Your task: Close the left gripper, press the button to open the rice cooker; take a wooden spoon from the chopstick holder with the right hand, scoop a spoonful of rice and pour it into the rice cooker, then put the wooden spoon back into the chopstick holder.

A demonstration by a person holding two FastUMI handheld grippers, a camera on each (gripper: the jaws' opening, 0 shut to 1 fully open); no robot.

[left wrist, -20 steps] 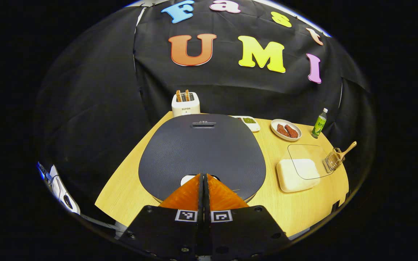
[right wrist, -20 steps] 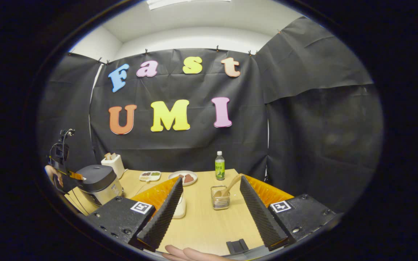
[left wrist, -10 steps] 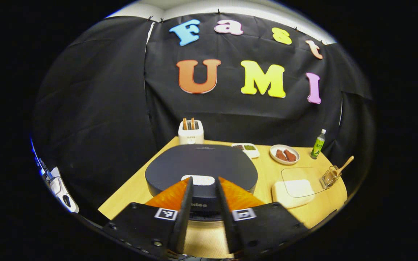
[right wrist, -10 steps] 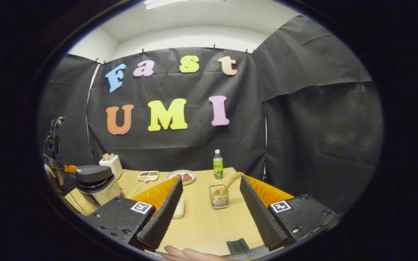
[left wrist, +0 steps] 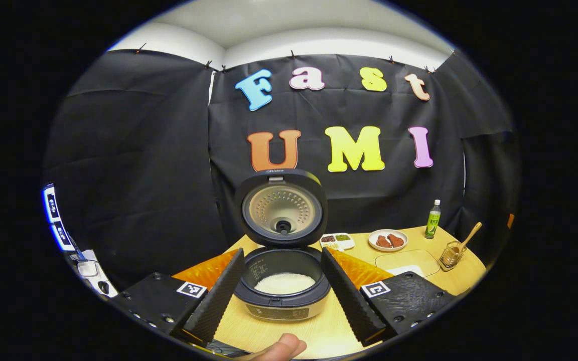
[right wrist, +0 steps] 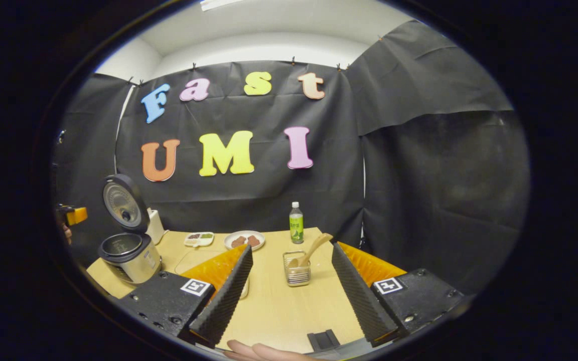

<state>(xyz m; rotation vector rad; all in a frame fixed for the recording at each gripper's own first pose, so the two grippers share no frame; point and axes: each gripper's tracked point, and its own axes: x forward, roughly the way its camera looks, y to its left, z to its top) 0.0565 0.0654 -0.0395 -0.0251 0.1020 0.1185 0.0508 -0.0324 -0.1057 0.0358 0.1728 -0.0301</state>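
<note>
The rice cooker (left wrist: 283, 296) stands open, its lid (left wrist: 283, 208) upright and white rice in the pot. My left gripper (left wrist: 282, 250) is open just in front of it, a finger on either side, touching nothing. At the table's right stands a wire chopstick holder (left wrist: 451, 255) with the wooden spoon (left wrist: 469, 236) leaning in it. In the right gripper view, my right gripper (right wrist: 291, 247) is open and empty, a short way before the holder (right wrist: 296, 271) and spoon (right wrist: 313, 248). The open cooker (right wrist: 129, 253) is at far left there.
A white rice box (left wrist: 404, 269) under a clear lid lies between cooker and holder. Along the back stand a green bottle (left wrist: 433, 219), a plate of meat (left wrist: 387, 240) and a divided dish (left wrist: 336, 239). A toaster (right wrist: 156, 225) hides behind the cooker. A thumb (left wrist: 281, 347) shows below.
My left gripper went from shut on the cooker's button to open and drew back. The cooker lid swung up. The right gripper hardly moved.
</note>
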